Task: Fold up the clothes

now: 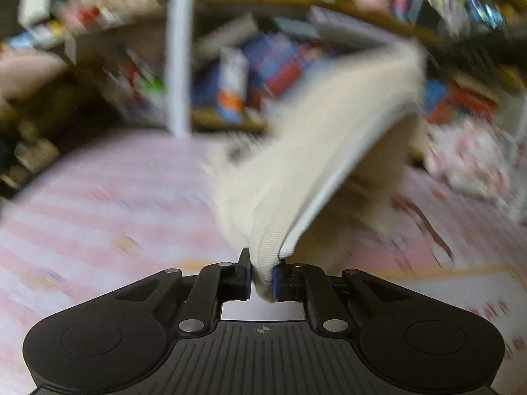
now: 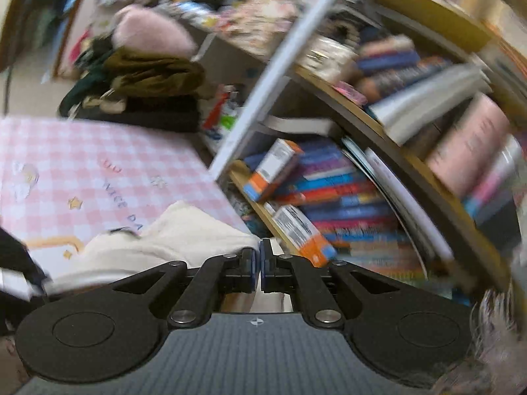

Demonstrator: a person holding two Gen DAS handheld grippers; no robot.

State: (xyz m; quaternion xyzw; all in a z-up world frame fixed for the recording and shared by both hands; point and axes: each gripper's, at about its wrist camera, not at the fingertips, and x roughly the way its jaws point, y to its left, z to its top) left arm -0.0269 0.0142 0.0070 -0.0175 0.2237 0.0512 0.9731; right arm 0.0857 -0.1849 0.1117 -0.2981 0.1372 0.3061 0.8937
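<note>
Garment: one cream knit garment (image 1: 316, 151), lifted above the pink checked mat (image 1: 98, 204); its ribbed hem runs up and away from our left gripper (image 1: 262, 275).
Left gripper: fingers pinching the ribbed edge between the blue pads.
Right gripper (image 2: 260, 268): fingers pressed together; the cream cloth (image 2: 171, 240) lies just beside the left finger, and we cannot tell if any is caught.
Step in hand: we judge a carry or spread of the lifted garment; fold stage unclear.
Technique: we keep the hem taut and both corners level, then lower onto the mat without twisting.
Count: one garment, two grippers, one mat, one bookshelf (image 2: 378, 171).
</note>
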